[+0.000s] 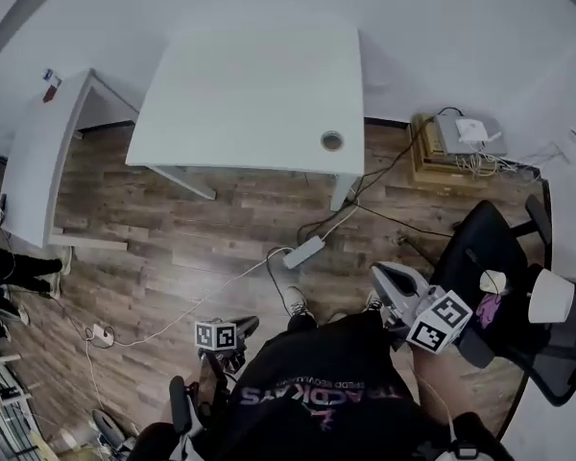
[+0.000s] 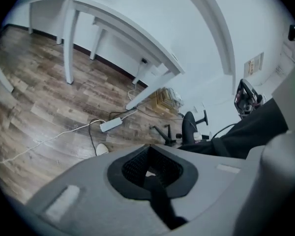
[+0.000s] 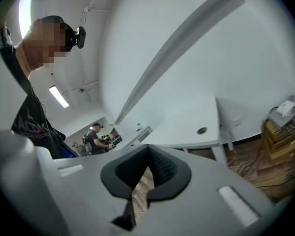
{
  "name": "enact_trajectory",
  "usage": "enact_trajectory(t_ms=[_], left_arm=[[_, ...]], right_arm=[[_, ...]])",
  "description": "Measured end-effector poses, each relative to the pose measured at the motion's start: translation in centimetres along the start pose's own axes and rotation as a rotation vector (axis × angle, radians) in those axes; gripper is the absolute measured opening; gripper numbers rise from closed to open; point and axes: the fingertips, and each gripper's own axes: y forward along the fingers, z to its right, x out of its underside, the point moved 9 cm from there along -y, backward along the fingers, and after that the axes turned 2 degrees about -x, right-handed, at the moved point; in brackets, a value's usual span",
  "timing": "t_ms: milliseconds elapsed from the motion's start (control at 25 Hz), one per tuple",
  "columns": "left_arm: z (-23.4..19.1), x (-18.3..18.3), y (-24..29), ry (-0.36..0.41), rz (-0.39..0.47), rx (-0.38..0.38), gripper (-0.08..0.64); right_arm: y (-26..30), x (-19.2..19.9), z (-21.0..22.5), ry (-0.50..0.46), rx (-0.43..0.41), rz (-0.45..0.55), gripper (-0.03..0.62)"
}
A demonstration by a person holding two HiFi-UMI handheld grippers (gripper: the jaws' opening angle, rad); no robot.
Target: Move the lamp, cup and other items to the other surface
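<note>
The white table (image 1: 259,94) stands ahead of me across the wooden floor, its top bare apart from a round cable hole (image 1: 332,141). At my right, a black office chair (image 1: 499,248) carries a white cup-shaped thing (image 1: 551,296) and small white and pink items (image 1: 491,294). My right gripper (image 1: 392,284) is held beside that chair at waist height, shut and holding nothing; its own view faces the table (image 3: 187,127). My left gripper (image 1: 238,330) hangs low at my left, jaws together over the floor, nothing between them. No lamp is clearly seen.
A second white surface (image 1: 38,161) stands at the left. On the floor lie a power strip (image 1: 304,252) and trailing cables. A wooden box with a router (image 1: 466,142) sits by the wall. People work in the background (image 3: 94,136).
</note>
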Motion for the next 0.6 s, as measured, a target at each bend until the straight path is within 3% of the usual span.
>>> enact_trajectory(t_ms=[200,360,480,600], left_arm=[[-4.0,0.7,-5.0,-0.235,0.279,0.052,-0.002],[-4.9,0.3,-6.9,-0.356,0.444,0.140,-0.002],[-3.3,-2.1,-7.3,-0.302,0.514,0.188,-0.002],[0.1,-6.4,-8.3,-0.126,0.560,0.262,-0.002]], right_arm=[[8.8,2.8,-6.0,0.056,-0.195,-0.119,0.005],[12.8,4.3,-9.8,-0.044,-0.317,-0.277,0.005],[14.1,4.3,-11.2,-0.183,-0.367,-0.373,0.005],[14.4,3.9,-11.1,-0.205,-0.379,-0.378,0.005]])
